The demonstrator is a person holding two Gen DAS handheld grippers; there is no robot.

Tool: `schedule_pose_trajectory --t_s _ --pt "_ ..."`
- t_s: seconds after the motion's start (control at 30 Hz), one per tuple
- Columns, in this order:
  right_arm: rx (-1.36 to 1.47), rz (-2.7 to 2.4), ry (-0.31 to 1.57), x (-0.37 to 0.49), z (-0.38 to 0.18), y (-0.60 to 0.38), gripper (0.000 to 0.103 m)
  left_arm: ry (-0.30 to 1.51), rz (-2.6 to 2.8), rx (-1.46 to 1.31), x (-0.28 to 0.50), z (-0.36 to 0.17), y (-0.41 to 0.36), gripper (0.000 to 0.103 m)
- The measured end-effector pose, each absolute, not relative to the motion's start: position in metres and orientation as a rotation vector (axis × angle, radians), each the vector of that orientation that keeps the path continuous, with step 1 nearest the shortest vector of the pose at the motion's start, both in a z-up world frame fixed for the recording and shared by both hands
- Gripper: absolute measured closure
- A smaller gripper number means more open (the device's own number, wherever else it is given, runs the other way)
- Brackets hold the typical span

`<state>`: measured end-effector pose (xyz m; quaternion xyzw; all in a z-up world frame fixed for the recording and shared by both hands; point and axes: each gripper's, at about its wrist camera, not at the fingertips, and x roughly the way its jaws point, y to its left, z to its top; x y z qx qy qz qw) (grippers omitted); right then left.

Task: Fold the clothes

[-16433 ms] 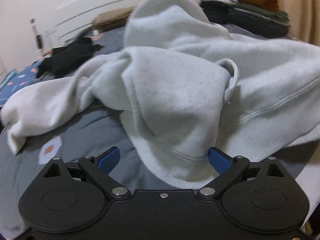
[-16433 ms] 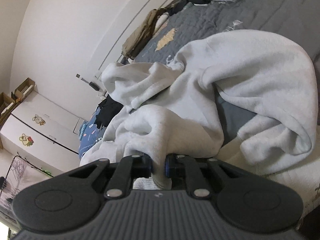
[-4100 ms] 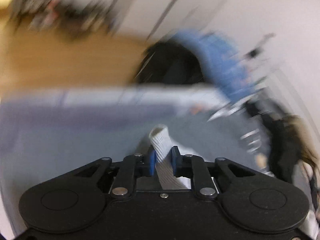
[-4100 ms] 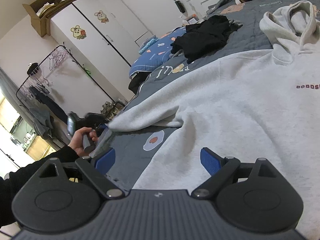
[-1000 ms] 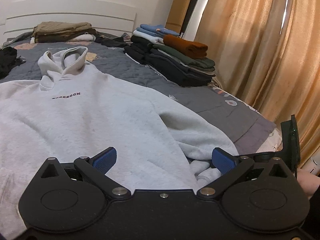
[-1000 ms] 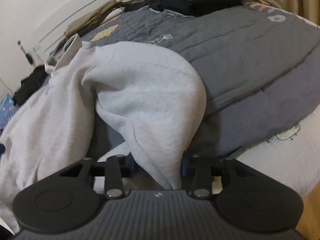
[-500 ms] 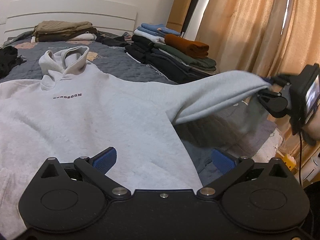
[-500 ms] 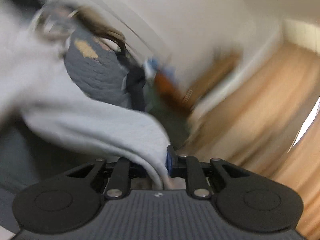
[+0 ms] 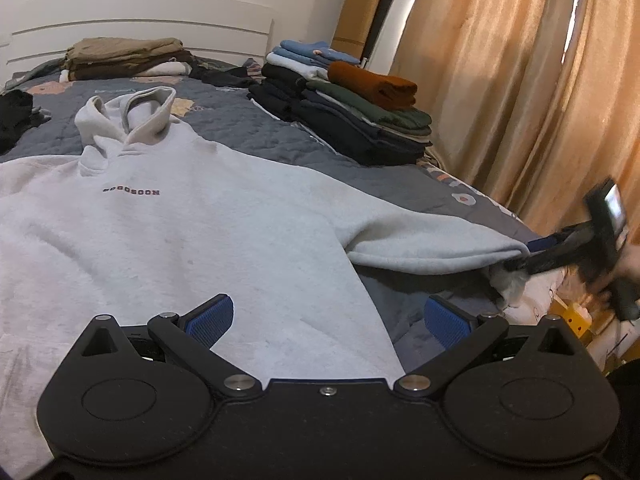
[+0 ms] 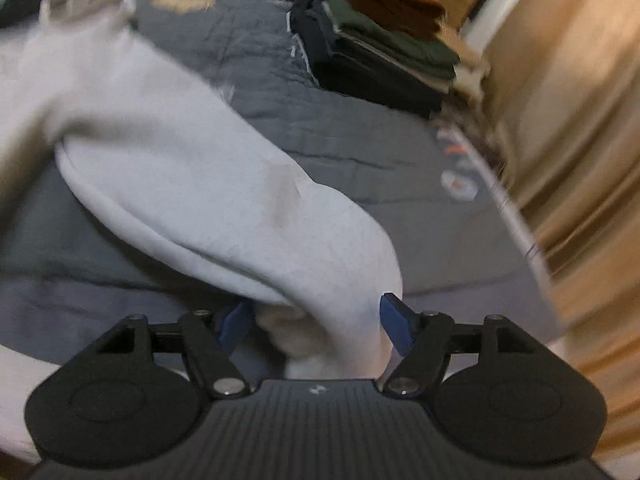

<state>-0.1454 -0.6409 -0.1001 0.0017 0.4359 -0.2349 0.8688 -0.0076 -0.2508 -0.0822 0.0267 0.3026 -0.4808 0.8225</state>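
Two hand-held grippers are in my charge, and both have their blue pads standing apart. My left hand-held gripper [image 9: 328,316] hovers with nothing between its pads, low over the body of the pale grey fleece hooded sweatshirt [image 9: 180,232], which lies front-up and spread flat on the bed under its grey quilted cover [image 9: 256,124], hood toward the headboard and small dark lettering across the chest. My right hand-held gripper [image 10: 316,322] sits at the end of the sweatshirt's long grey sleeve [image 10: 224,200]; the pads flank the cuff without pinching it, and the left wrist view shows that sleeve stretched outward toward the edge of the bed, its end a little off the cover. The right wrist view is smeared, so I cannot say whether the cuff touches either pad. I judge the step in hand to be laying the garment out, with this sleeve being straightened to the side; the body looks smooth enough to fold on. The next move, as I read it, calls for a firm pinch on the cuff or sleeve edge and a carry across the chest, keeping the fleece from bunching at the armpit, while my left side can steady the hem. Tidy stacks of folded dark, green, rust and blue clothes [image 9: 352,108] wait further up the bed beside the tan curtains [image 9: 520,80], well apart from the sweatshirt.
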Motion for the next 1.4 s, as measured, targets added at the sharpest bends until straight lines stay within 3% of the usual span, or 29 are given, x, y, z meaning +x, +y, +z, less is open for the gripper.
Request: schedule_pose_trajectory --t_s 0.17,0.27,0.53,0.67,0.8,1.03,1.1,1.17,1.27,1.4 --pt "0.374 -0.509 0.732 -0.192 -0.064 -0.661 0.026 0.638 -1.035 0.055 -0.011 -0.081 -0.253 0.001" --pt "0.813 -0.536 0.564 -0.224 -0.074 -0.676 0.024 0.636 -1.039 0.055 -0.012 -0.08 -0.255 0.001" --pt "1.677 -0.515 0.165 -0.254 -0.191 -0.67 0.023 0.623 -1.056 0.079 -0.019 -0.081 -0.258 0.001" --pt "1.766 -0.601 0.14 -0.25 -0.211 -0.671 0.023 0.624 -1.055 0.08 -0.018 -0.082 -0.258 0.001" --pt "1.649 -0.663 0.159 -0.236 -0.197 -0.678 0.023 0.627 -1.06 0.082 -0.019 -0.082 -0.261 0.001" --pt "1.633 -0.767 0.284 -0.22 -0.213 -0.697 0.023 0.633 -1.058 0.085 -0.018 -0.085 -0.261 0.001" --pt "1.567 -0.793 0.301 -0.218 -0.208 -0.701 0.035 0.642 -1.051 0.08 -0.016 -0.086 -0.261 0.001" --pt "1.502 -0.798 0.313 -0.215 -0.201 -0.706 0.078 0.645 -1.052 0.081 -0.016 -0.086 -0.263 0.001" --pt "1.352 -0.805 0.332 -0.207 -0.187 -0.708 0.09 0.644 -1.06 0.092 -0.017 -0.086 -0.264 0.001" --pt "1.068 -0.829 0.36 -0.194 -0.169 -0.706 0.092 0.651 -1.058 0.091 -0.015 -0.087 -0.263 0.001"
